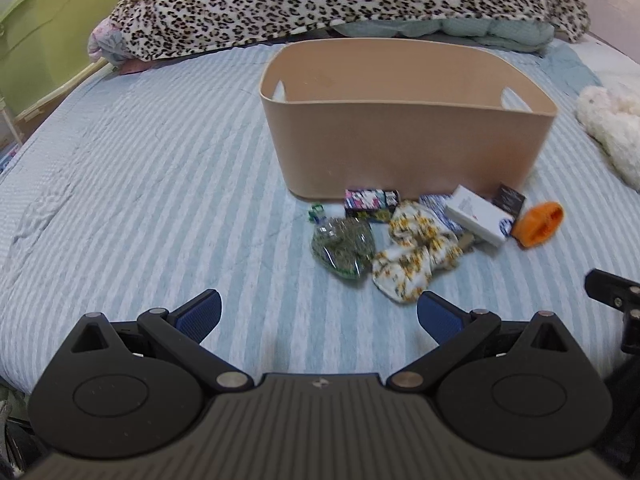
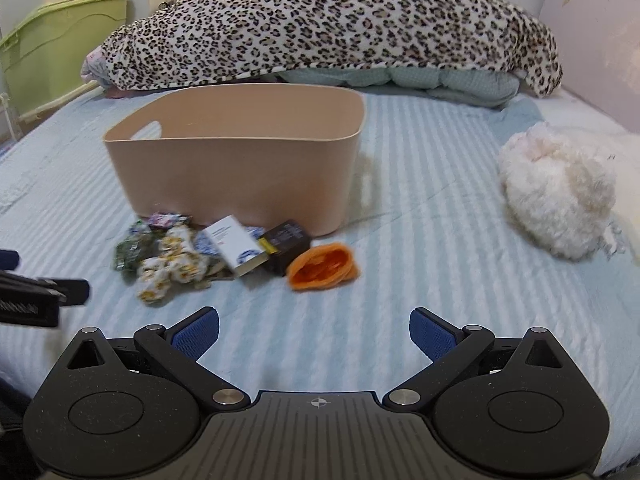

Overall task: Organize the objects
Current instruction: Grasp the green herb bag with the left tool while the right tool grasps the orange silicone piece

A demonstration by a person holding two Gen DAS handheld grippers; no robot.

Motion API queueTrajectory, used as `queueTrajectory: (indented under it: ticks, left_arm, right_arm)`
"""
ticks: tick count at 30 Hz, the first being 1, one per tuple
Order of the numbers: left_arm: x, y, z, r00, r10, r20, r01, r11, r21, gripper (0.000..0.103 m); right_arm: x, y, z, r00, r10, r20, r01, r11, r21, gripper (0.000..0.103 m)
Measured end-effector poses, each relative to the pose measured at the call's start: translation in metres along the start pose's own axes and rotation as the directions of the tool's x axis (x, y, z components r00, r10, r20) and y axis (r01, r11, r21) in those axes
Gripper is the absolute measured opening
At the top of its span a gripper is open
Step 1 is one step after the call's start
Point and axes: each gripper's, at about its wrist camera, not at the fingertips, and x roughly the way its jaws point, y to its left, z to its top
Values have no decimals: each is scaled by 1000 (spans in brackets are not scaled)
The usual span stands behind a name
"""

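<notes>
A beige bin (image 1: pixel 404 148) (image 2: pixel 240 168) stands on the striped bed. In front of it lies a pile: a clear bag of green stuff (image 1: pixel 344 246) (image 2: pixel 130 250), a yellow-flowered cloth (image 1: pixel 412 252) (image 2: pixel 172 270), a white box (image 1: pixel 478 216) (image 2: pixel 236 246), a dark box (image 1: pixel 508 200) (image 2: pixel 286 242), a colourful pack (image 1: pixel 370 200) and an orange pouch (image 1: pixel 538 224) (image 2: pixel 322 266). My left gripper (image 1: pixel 319 314) is open and empty, short of the pile. My right gripper (image 2: pixel 314 330) is open and empty, near the orange pouch.
A leopard-print blanket (image 1: pixel 340 0) (image 2: pixel 332 24) is heaped at the head of the bed. A white fluffy thing (image 1: pixel 612 128) (image 2: pixel 560 192) lies at the right. A green cabinet (image 1: pixel 52 36) (image 2: pixel 60 36) stands left of the bed.
</notes>
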Motion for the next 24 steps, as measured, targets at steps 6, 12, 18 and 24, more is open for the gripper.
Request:
queueTrajectory:
  ticks: [6, 12, 18, 24]
  left_arm:
    - [25, -5, 20, 998, 57, -35, -56, 998, 22, 103]
    - [62, -1, 36, 993, 74, -96, -74, 997, 3, 103]
    - [101, 6, 46, 989, 5, -147, -7, 1000, -14, 103]
    - [126, 14, 37, 977, -29, -209, 22, 999, -37, 103]
  right_arm:
    - [21, -16, 13, 1000, 10, 12, -10, 1000, -13, 103]
    - [50, -22, 26, 999, 35, -8, -35, 999, -34, 103]
    - [82, -19, 34, 997, 59, -45, -61, 997, -45, 100]
    - [111, -24, 37, 989, 85, -117, -86, 996, -4, 89]
